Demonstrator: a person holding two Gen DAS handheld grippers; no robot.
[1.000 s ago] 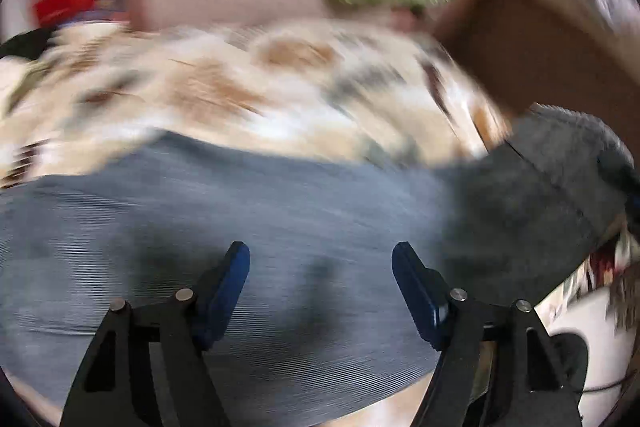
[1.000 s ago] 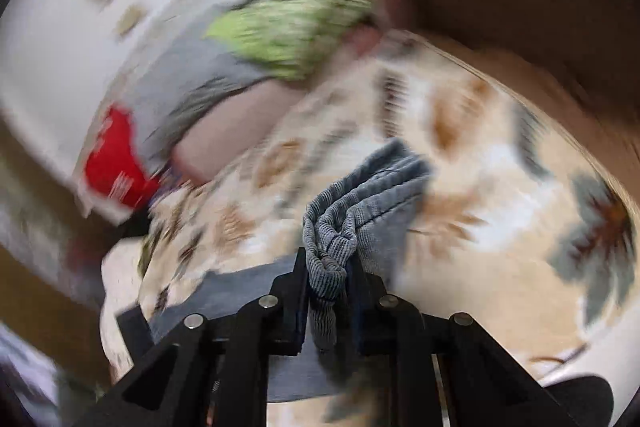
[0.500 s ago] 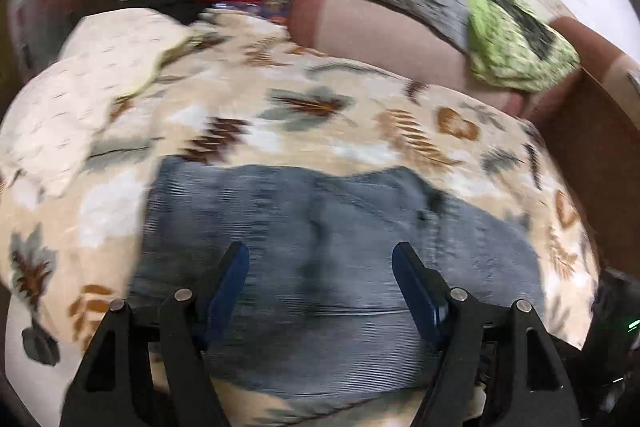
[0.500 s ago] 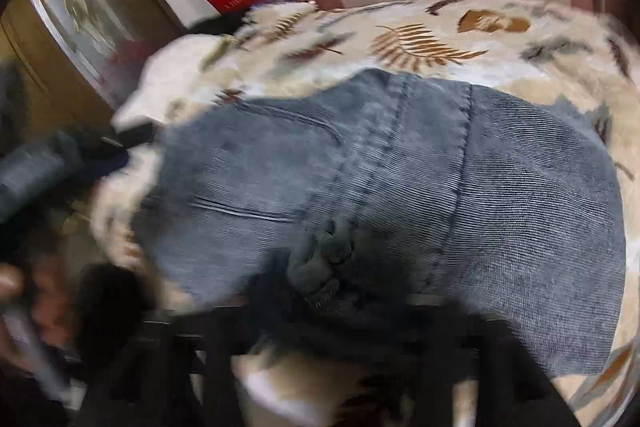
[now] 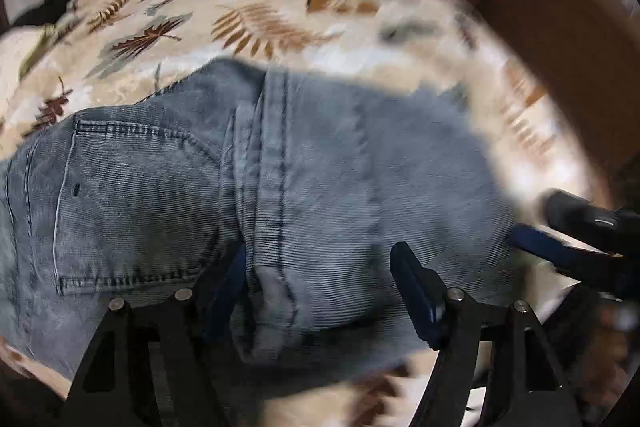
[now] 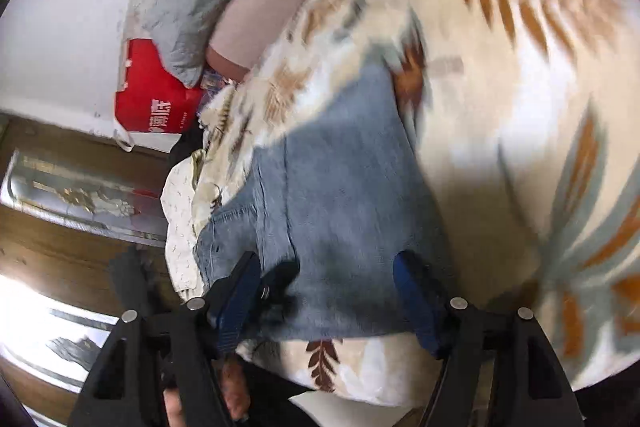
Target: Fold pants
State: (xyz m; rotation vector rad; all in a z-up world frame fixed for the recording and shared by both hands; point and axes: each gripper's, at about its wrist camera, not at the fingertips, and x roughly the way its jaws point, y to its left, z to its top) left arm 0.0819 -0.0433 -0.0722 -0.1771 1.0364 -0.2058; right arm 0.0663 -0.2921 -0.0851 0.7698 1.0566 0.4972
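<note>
Jeans (image 5: 256,195) lay folded on the leaf-print bed cover (image 5: 256,27), both sets of jaws wide and empty above them – the right gripper (image 6: 326,291) just having opened; loose denim might spring open or snag a fingertip.

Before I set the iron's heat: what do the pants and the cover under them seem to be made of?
The pants look like faded blue-grey denim, matte: fine ribbed weave, double-stitched seams and a stitched back pocket. Likely cotton, though the blend cannot be told. The cover looks like a soft, fuzzy fleece or plush blanket, cream with printed brown leaves; its slightly napped surface suggests a synthetic, but blur leaves that open.
</note>
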